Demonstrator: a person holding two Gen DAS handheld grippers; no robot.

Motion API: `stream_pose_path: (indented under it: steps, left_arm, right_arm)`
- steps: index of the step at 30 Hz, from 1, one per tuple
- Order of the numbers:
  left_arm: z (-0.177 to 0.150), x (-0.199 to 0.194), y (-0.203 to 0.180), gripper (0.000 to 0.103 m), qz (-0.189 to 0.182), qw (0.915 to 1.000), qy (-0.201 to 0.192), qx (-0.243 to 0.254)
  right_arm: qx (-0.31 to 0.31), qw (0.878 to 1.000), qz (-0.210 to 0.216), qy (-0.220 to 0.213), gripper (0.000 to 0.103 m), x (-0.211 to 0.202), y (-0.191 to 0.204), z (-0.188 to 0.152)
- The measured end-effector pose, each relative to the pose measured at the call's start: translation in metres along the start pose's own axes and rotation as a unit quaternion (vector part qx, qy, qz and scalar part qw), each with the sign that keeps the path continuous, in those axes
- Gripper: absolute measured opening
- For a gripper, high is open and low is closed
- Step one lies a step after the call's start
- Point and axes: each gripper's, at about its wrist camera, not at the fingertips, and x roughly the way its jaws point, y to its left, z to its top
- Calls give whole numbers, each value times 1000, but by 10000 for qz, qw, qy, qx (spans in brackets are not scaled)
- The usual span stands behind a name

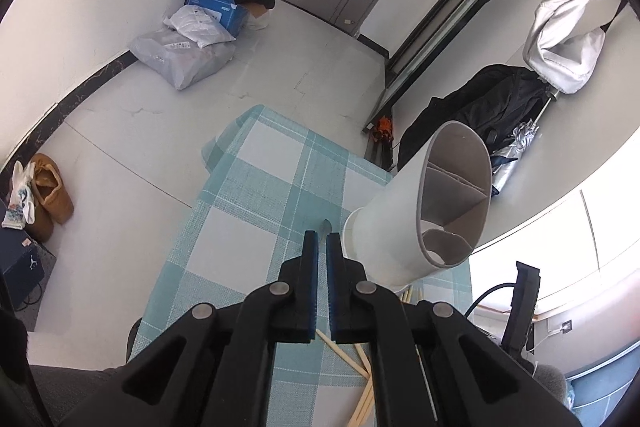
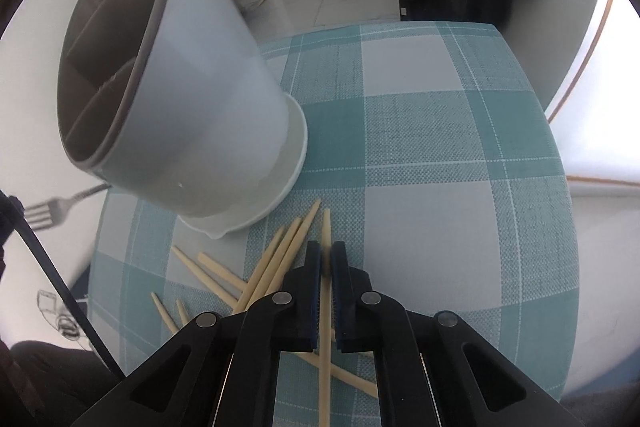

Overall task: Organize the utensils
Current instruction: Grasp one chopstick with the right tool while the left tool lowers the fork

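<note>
Left wrist view looks down along the left hand-held gripper [image 1: 322, 235], whose black jaws with blue pads are drawn together; a sliver of grey metal [image 1: 325, 225] peeks out just beyond the tips, too small to identify from here. The right wrist view shows a silver metal fork [image 2: 52, 209] at its left edge, its tines pointing toward the camera and its handle running behind the holder, beside a black part of the other tool; whether the left gripper has hold of it cannot be told for sure.

Standing on the table, which is covered in a teal-and-white checked cloth [image 1: 256, 187], is a tall white cylindrical utensil holder [image 1: 396, 223] with a grey divided interior and a white drip base. It sits just right of the left gripper and near the table's far right edge in that view.

Right wrist view shows the right hand-held gripper [image 2: 327, 251] closed on one pale wooden chopstick [image 2: 326, 227], which runs straight between the pads, its thin tip sticking out ahead toward the holder [image 2: 208, 79]. A loose heap of other pale wooden chopsticks [image 2: 256, 273] lies crossed on the cloth [image 2: 424, 147] just left of and beneath that gripper, near the holder's base.
</note>
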Motion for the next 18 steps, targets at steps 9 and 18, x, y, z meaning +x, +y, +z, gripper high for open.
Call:
stream_pose_path:
  steps: [9, 18]
  left_arm:
    - [9, -5, -4, 0, 341, 9988, 62, 357]
    - [-7, 53, 19, 53, 983, 9829, 1290, 878]
  right_arm:
    - [261, 9941, 475, -936, 4, -48, -18, -1]
    - [286, 9778, 925, -1860, 4, -99, -24, -6]
